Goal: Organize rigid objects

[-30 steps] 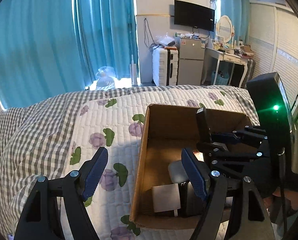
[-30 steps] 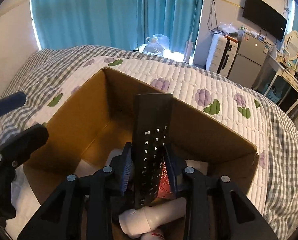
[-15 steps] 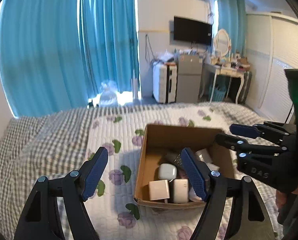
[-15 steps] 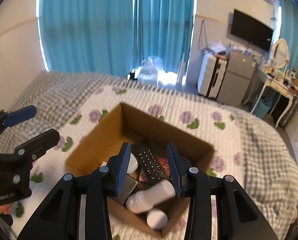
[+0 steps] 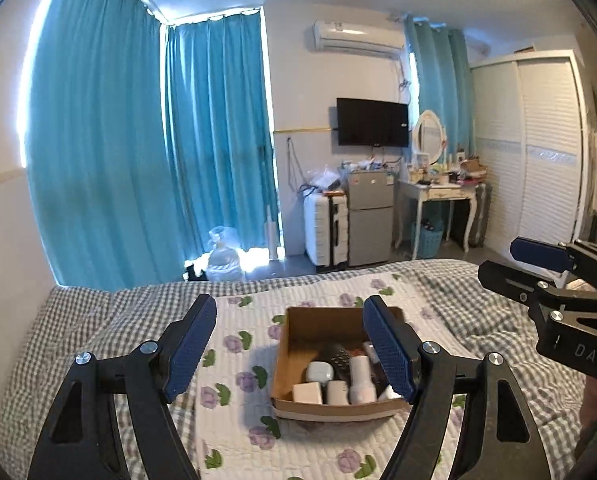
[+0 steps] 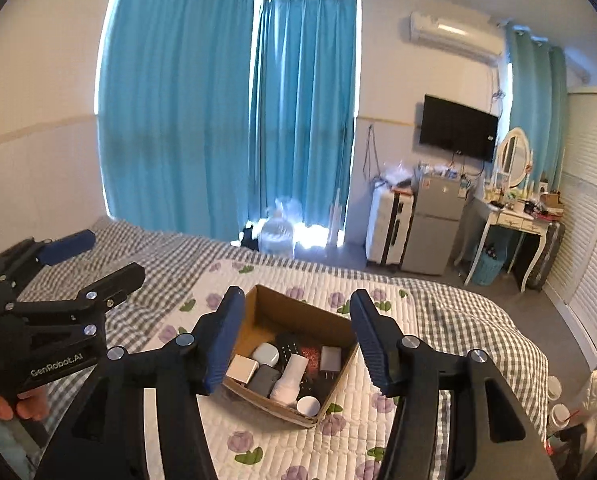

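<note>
A cardboard box [image 5: 298,320] stands on the flowered quilt [image 5: 238,432]; it also shows in the right wrist view [image 6: 266,300]. Inside lie a black remote [image 6: 288,350], a white bottle [image 6: 290,376], a white case [image 6: 265,354], chargers and other small items. My left gripper [image 5: 290,350] is open and empty, held high above the box. My right gripper [image 6: 296,338] is open and empty, also high above the box. Each gripper shows in the other's view, the right one [image 5: 538,268] and the left one [image 6: 90,256].
The bed has a grey checked cover [image 6: 478,320]. Behind it stand blue curtains [image 5: 146,160], a white suitcase [image 5: 326,228], a small fridge [image 5: 368,216], a dressing table [image 5: 438,200] and a wall TV [image 5: 372,122]. A white wardrobe [image 5: 538,140] is on the right.
My right gripper let go of the black remote, which now lies in the box, and opened wide. Both grippers rose and pulled back far from the box.
</note>
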